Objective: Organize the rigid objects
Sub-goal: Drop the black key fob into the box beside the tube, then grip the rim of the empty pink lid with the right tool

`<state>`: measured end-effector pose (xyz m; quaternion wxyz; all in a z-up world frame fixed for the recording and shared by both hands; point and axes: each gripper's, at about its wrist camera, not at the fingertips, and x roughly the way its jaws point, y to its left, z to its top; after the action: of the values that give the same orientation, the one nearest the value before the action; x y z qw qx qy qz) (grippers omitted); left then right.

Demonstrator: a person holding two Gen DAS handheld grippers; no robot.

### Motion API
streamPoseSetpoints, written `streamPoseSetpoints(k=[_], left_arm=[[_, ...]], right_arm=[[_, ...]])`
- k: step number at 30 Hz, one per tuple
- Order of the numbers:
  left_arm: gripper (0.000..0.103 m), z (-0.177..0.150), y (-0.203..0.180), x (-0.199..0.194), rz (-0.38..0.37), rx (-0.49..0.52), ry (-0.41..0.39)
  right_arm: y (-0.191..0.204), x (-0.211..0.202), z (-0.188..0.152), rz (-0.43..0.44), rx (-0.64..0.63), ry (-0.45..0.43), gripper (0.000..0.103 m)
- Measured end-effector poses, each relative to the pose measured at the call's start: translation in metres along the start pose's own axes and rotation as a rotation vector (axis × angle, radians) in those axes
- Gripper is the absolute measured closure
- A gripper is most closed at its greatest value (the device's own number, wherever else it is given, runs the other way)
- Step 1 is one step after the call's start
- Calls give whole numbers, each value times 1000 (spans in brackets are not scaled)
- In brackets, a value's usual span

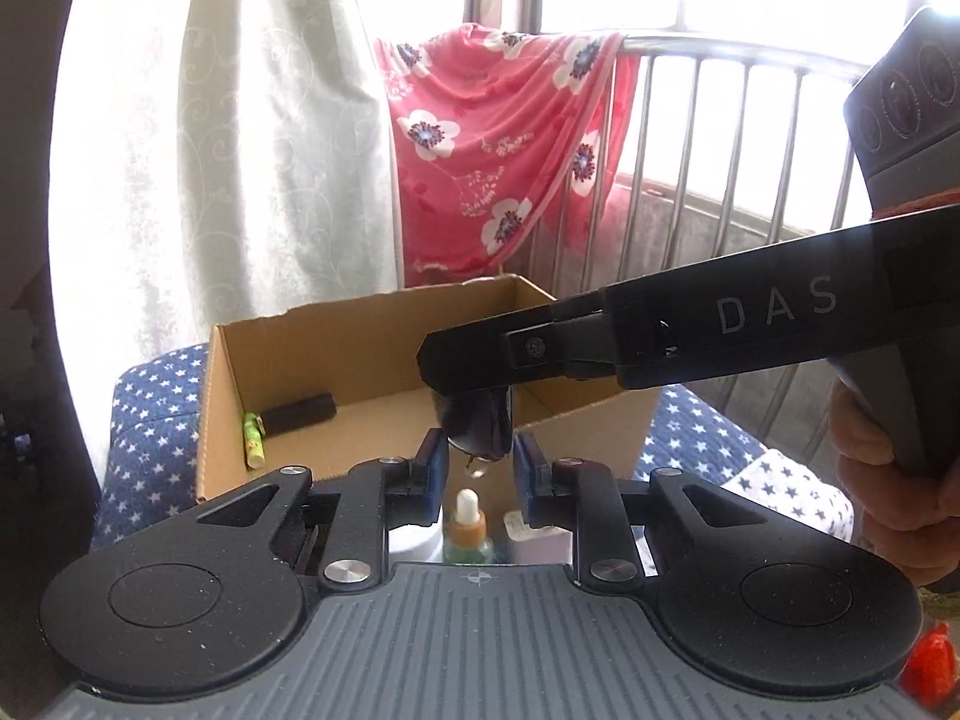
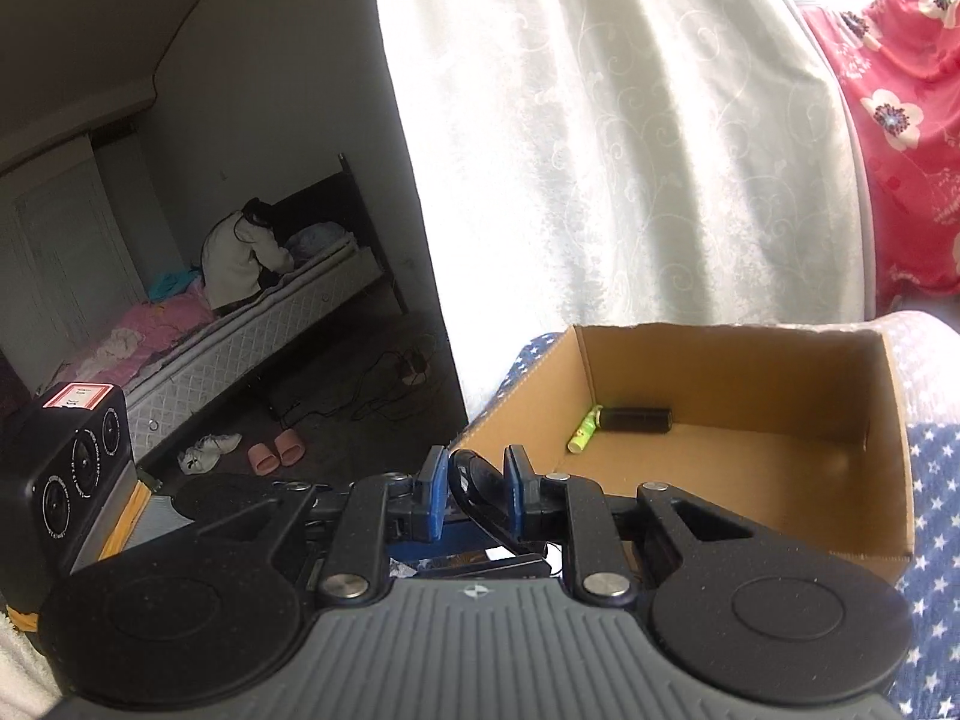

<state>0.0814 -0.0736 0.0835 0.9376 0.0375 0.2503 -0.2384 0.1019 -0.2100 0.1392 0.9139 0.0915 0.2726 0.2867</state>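
Right wrist view: your right gripper (image 2: 477, 489) pinches a glossy, hard, slippery computer mouse (image 2: 480, 495); left gripper (image 1: 478, 477) gapes empty.

I count one cardboard box (image 2: 894, 450) holding two items: one black cylinder (image 2: 637, 419) and one green tube (image 2: 585, 429). One dark glossy object (image 1: 477, 426) sits in my right tool (image 2: 477, 483). In front of my left tool (image 1: 479, 468) I see one dropper bottle (image 1: 468, 525).

Glossy black mouse (image 2: 480, 495) on edge above open cardboard box (image 2: 888, 480), green tube (image 2: 585, 431) and black bar (image 2: 636, 420) inside
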Motion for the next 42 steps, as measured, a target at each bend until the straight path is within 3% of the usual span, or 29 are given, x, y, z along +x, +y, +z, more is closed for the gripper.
streamPoseSetpoints(k=[6,13,18,21,28,33,35,37,42], left_arm=[[80,33,44,45,43,-50,71],[79,26,97,101,62,-130,201],[79,22,106,103,91,-134,191],[78,22,106,94,110,-125,158],[76,24,97,56,78,-138,87],[69,14,83,23,33,-133,53],[67,6,75,10,19,-129,47],[66,-5,67,0,5,-120,54],[65,-40,44,-12,-34,-96,98]], right_arm=[[-24,62,48,50,61,76,82],[-84,161,62,86,236,278,82],[-124,213,48,66,331,384,82],[-133,224,45,32,340,397,81],[-117,176,54,41,305,328,80],[-84,100,50,11,218,254,78],[-72,67,41,13,201,213,73],[-63,39,29,8,193,170,60],[-50,-9,-27,-29,197,91,56]])
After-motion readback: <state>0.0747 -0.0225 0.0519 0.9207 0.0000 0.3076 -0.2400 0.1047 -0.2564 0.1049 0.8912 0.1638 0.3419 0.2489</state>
